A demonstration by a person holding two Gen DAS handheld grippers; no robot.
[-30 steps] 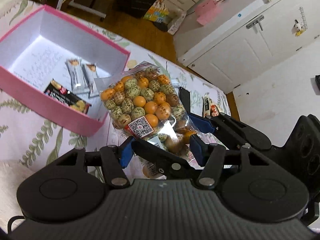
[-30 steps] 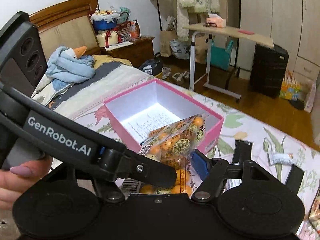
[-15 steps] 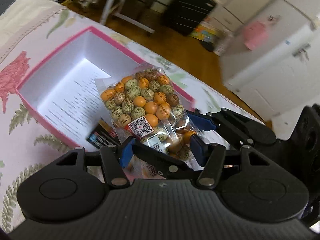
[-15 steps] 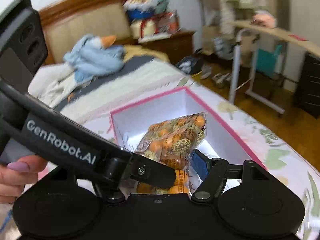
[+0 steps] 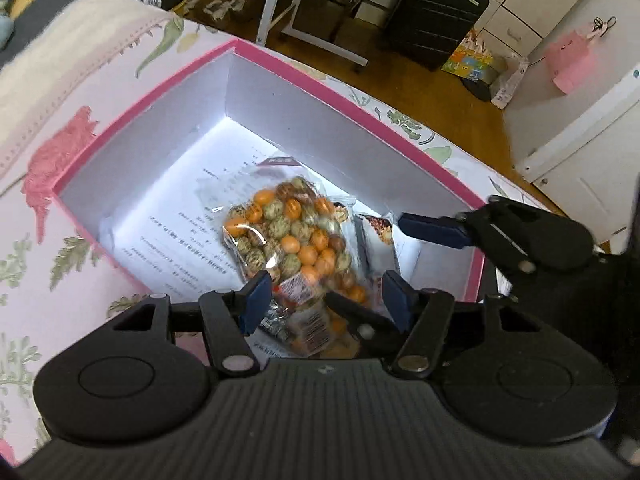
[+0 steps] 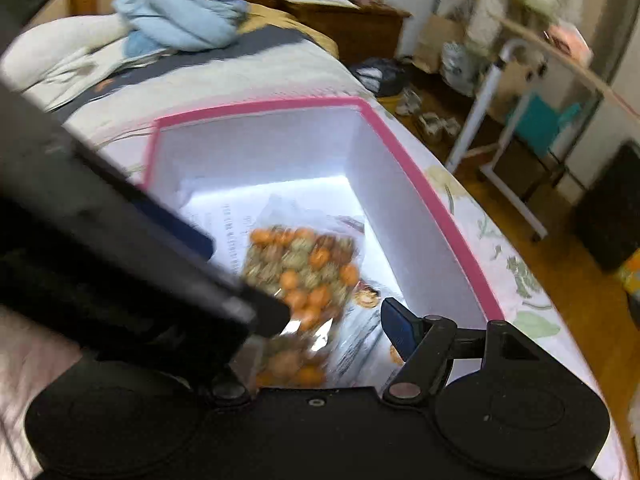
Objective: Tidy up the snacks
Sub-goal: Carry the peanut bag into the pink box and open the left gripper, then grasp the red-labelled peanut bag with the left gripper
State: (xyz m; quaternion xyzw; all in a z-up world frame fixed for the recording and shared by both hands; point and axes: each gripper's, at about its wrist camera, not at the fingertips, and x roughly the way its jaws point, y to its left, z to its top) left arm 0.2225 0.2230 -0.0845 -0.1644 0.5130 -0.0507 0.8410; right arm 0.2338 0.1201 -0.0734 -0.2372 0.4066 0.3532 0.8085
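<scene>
A clear bag of orange and green coated nuts [image 5: 296, 240] lies inside the pink box [image 5: 304, 76] with white walls, on printed paper. It also shows, blurred, in the right wrist view [image 6: 308, 272]. Small snack packets [image 5: 376, 228] lie beside it in the box. My left gripper [image 5: 326, 300] is open just above the bag's near end, its blue pads apart and off the bag. My right gripper [image 6: 304, 320] is open over the same box [image 6: 420, 184]; its blue finger shows in the left wrist view [image 5: 432, 228] at the box's right wall.
The box sits on a floral bedspread [image 5: 60, 240]. A black suitcase [image 5: 432, 12], a white table frame [image 5: 280, 12] and white cabinets [image 5: 580, 120] stand beyond the bed. A blue stuffed toy [image 6: 180, 20] lies on the bed.
Both grippers carried the nut bag over the pink box and opened. The bag has dropped from the jaws and now lies on the box floor.
</scene>
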